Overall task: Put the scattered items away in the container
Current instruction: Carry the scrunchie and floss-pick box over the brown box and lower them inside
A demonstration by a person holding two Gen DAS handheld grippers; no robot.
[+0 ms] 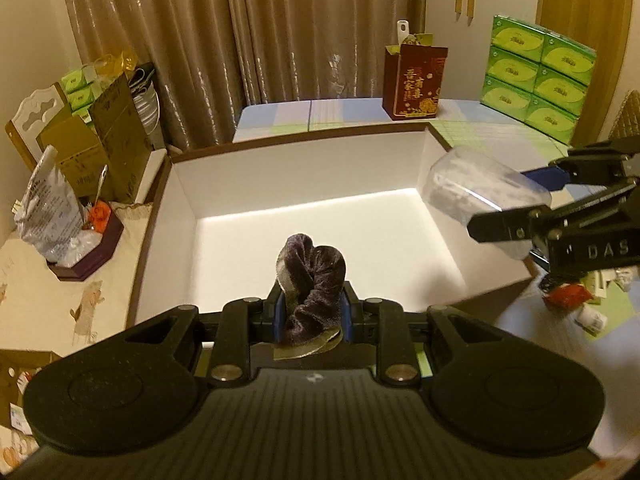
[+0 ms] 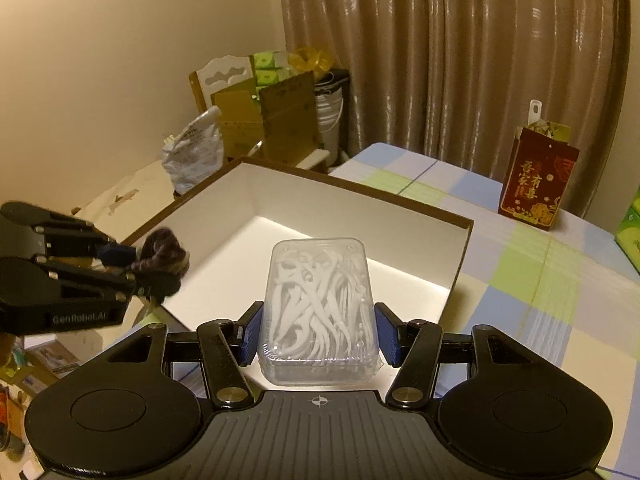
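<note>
we see the left tool [image 1: 312,314] clamped on a plush purple scrunchie [image 1: 314,280]; the right tool [image 2: 318,334] grips a clear ribbed floss-pick box [image 2: 318,312] above the white container [image 1: 280,168].

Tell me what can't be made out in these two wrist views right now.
- Left wrist view: the scrunchie's lower part is hidden by the left gripper.
- Left wrist view: the floss pick box is motion-blurred, so its contents are unreadable there.
- Right wrist view: the white box's near floor is hidden behind the floss pick box held by the right gripper.
- Left wrist view: small items at the right edge are blurred and unidentifiable.
</note>
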